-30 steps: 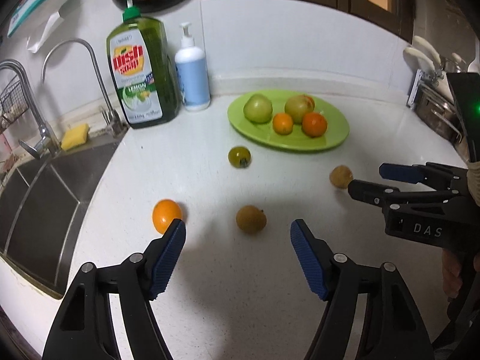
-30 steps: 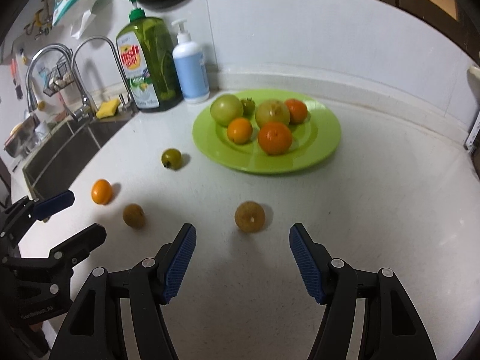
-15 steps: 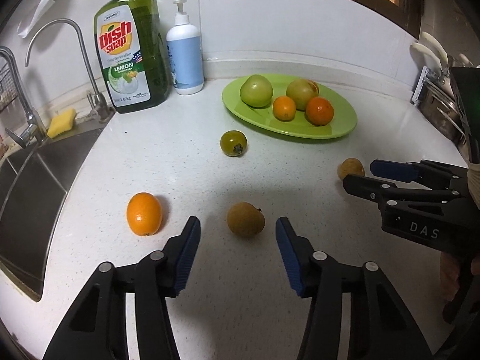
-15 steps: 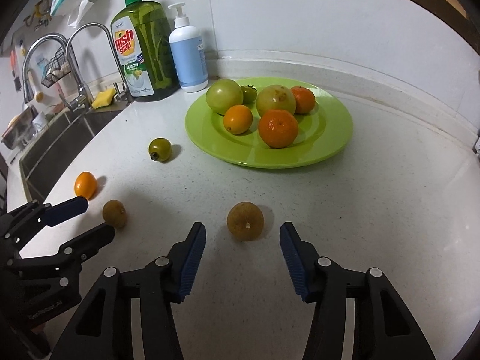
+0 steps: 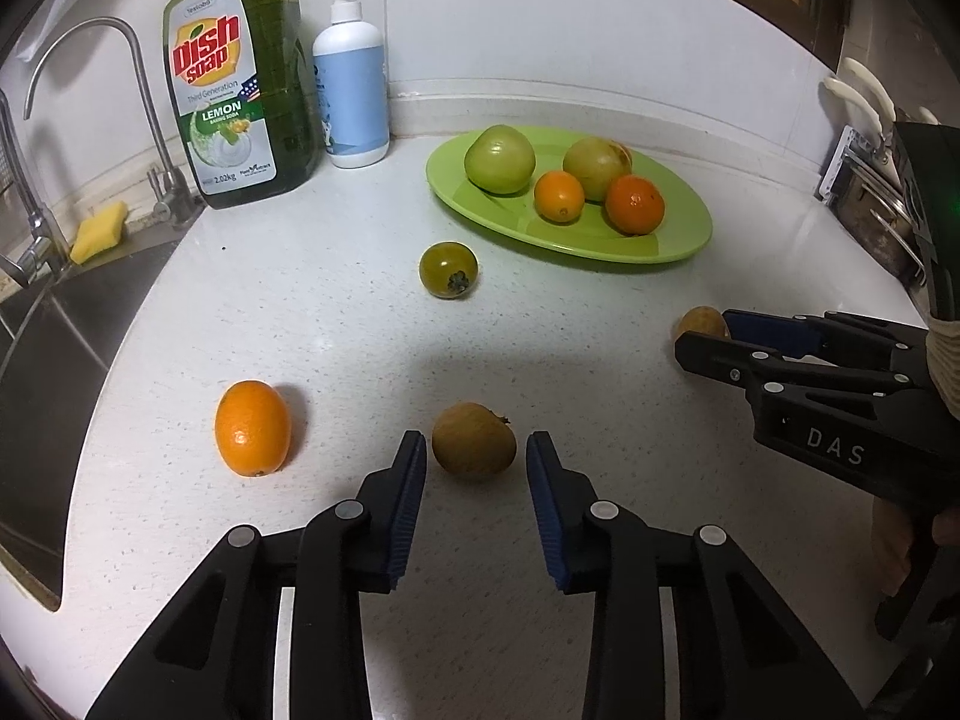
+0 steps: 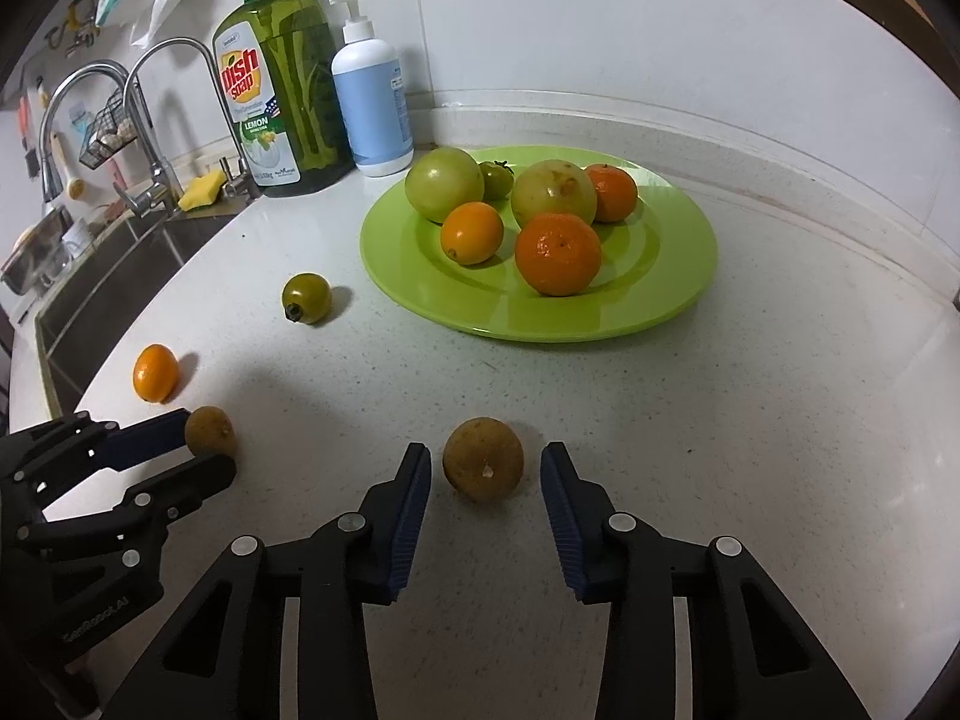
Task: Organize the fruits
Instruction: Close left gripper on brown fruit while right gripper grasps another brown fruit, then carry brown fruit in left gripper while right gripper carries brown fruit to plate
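Both my grippers stood spread — left gripper (image 5: 476, 461) and right gripper (image 6: 486, 467) each straddling a brown fruit (image 5: 473, 438), unpinched; closing came next.

The green dish soap bottle (image 5: 240, 72) carries a label reading "Dish soap", "Third Generation", "LEMON" and "2.02kg"; smaller print on it is too fine to read. The body of the right hand-held gripper (image 5: 699, 339) shows the letters "DAS". The blue-and-white pump bottle (image 5: 351, 96) bears print too small to make out.
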Demonstrator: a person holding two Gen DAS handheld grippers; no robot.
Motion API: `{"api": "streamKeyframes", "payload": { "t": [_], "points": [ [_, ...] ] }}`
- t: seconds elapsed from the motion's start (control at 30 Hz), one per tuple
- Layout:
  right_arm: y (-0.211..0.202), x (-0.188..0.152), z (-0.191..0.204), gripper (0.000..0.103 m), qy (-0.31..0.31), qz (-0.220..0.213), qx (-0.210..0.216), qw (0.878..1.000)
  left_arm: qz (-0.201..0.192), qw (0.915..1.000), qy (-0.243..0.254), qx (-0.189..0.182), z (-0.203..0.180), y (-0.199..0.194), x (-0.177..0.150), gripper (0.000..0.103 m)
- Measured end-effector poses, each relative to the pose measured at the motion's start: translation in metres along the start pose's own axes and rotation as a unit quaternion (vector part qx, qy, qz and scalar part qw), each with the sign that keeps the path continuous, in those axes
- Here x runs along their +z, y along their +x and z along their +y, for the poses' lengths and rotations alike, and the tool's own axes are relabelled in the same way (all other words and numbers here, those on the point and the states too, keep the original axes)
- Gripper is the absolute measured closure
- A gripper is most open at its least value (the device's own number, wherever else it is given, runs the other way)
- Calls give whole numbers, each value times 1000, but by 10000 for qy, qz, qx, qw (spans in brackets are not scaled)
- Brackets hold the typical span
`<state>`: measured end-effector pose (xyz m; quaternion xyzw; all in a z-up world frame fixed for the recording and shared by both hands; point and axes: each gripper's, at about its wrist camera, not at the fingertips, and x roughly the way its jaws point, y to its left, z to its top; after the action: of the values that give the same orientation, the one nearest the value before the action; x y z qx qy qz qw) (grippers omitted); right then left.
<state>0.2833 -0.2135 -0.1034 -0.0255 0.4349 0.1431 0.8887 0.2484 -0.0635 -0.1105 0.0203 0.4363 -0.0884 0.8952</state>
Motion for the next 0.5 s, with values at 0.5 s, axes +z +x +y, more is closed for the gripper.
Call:
{"api": "streamKeyframes", "payload": {
  "t": [0.5],
  "points": [
    [-2,-1,3,74,-37,26,52,10000,-84,9999,-42,-50,0,-6,6,74]
  ]
}}
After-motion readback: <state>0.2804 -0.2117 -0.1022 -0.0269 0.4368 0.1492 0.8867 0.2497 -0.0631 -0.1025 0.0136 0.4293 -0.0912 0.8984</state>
